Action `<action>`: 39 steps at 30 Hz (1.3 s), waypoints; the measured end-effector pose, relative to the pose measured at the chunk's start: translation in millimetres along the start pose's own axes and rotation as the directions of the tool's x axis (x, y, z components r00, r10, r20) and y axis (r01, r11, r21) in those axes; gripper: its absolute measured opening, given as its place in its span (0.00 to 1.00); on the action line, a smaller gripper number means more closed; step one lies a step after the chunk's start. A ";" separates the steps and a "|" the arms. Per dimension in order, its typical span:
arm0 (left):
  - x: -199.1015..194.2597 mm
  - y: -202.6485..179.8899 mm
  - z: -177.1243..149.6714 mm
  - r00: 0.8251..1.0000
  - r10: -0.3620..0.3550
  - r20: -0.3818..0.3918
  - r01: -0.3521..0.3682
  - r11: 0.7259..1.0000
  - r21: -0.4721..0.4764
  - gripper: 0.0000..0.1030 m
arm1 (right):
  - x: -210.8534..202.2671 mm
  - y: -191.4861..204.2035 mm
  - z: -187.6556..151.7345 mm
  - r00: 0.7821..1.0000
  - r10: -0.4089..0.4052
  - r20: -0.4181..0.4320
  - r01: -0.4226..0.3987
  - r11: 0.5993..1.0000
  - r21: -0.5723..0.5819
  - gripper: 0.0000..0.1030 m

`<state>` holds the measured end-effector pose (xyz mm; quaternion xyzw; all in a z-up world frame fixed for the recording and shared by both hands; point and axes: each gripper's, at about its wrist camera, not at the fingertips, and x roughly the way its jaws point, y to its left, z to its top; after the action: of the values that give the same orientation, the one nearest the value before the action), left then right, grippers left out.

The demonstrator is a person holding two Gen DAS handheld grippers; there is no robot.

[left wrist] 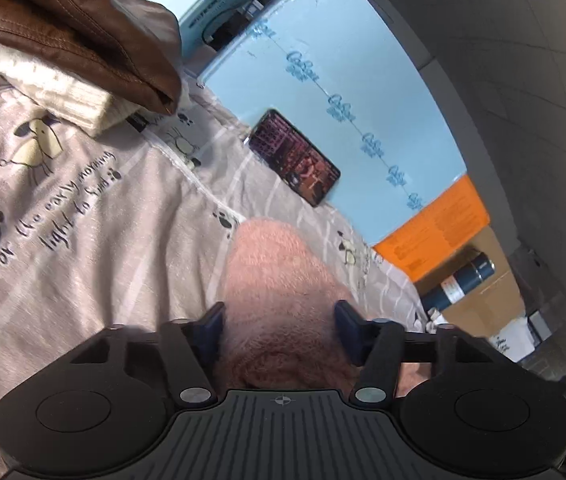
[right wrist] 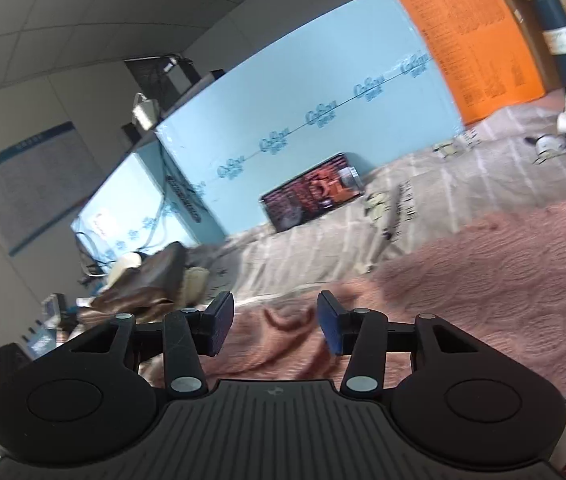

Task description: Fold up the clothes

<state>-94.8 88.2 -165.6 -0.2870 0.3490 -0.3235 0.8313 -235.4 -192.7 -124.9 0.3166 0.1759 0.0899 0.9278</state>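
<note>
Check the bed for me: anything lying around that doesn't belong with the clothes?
Yes. A phone with its screen lit is propped at a tilt against the blue box at the bed's far edge, on the same sheet as the pink sweater. It looks out of place among clothes.

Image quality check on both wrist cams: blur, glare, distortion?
Left wrist: mostly sharp, printed bedsheet text readable, pink sweater slightly soft; strong fisheye bowing on the blue panel. Right wrist: motion blur smears the sweater and sheet; phone soft; no harsh glare.
</note>
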 end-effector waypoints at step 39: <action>12.8 -129.7 -64.9 0.947 -0.296 -0.121 0.282 0.593 0.754 0.73 | -62.7 -73.8 -0.6 0.979 0.170 0.116 -0.200 0.917 0.346 0.77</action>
<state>-181.3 -18.8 -117.9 0.0345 0.1219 -0.5679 0.8133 -289.3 -267.6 -154.2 0.4979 0.1198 0.1307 0.8489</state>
